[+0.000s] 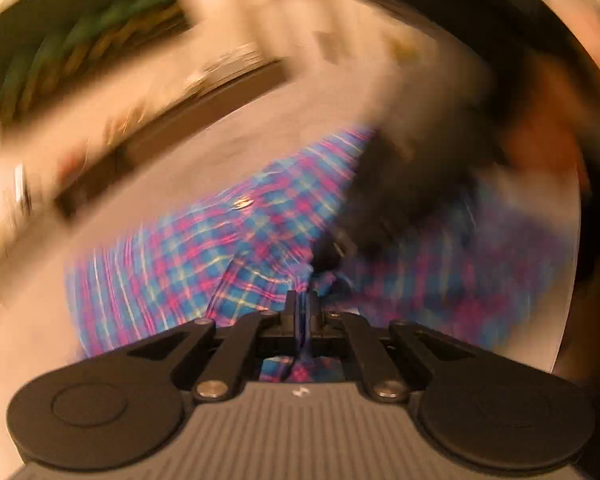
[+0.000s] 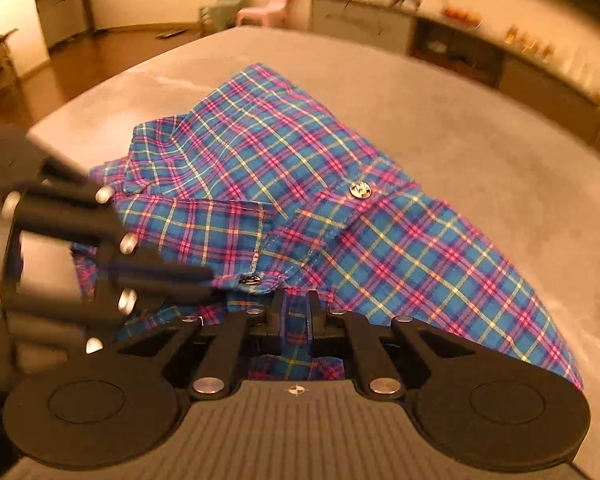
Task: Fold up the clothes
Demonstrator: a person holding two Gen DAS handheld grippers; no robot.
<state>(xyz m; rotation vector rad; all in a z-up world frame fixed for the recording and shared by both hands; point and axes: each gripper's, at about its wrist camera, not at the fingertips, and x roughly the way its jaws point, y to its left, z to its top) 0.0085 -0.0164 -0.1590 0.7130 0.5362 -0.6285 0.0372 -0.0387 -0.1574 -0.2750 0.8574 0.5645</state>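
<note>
Both grippers (image 1: 302, 308) (image 2: 296, 312) clamped w/ shirt (image 2: 300, 168)

Pink chair (image 2: 266, 0); grey sideboard (image 2: 360, 26)

Left gripper (image 1: 302, 312): fingers closed together, fold of plaid shirt (image 1: 204, 256) pinched between them. Shirt: blue, pink, yellow check; spreads beyond fingers over grey table (image 1: 236, 148); metal snap (image 1: 244, 202) on cloth above fingers. Right gripper (image 1: 388, 196): dark blurred mass right of snap, over shirt; state unreadable. Whole view motion-blurred.
</note>
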